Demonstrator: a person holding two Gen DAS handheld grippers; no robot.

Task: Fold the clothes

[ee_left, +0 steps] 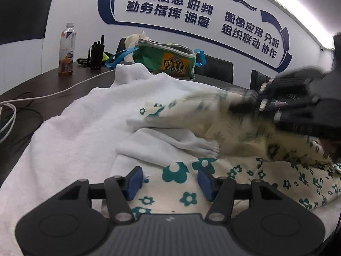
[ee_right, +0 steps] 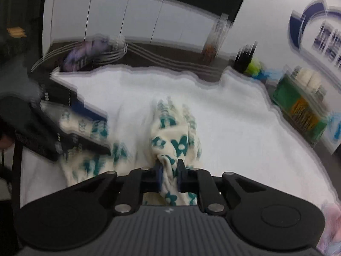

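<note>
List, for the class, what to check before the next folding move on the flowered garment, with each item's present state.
1. Right gripper has a grip: ok, its pads are pinched on a bunched part of the flowered garment.
2. Left gripper ready to grasp: ok, jaws apart over the cloth, pads not pressing it.
3. Garment lies flat: not ok, it is crumpled and bunched.
4. White towel beneath is smooth: not ok, it shows folds.
5. Green bag and bottle clear of the garment: ok, both stand beyond it.
6. Held spot is a corner or hem: cannot tell, blurred.
</note>
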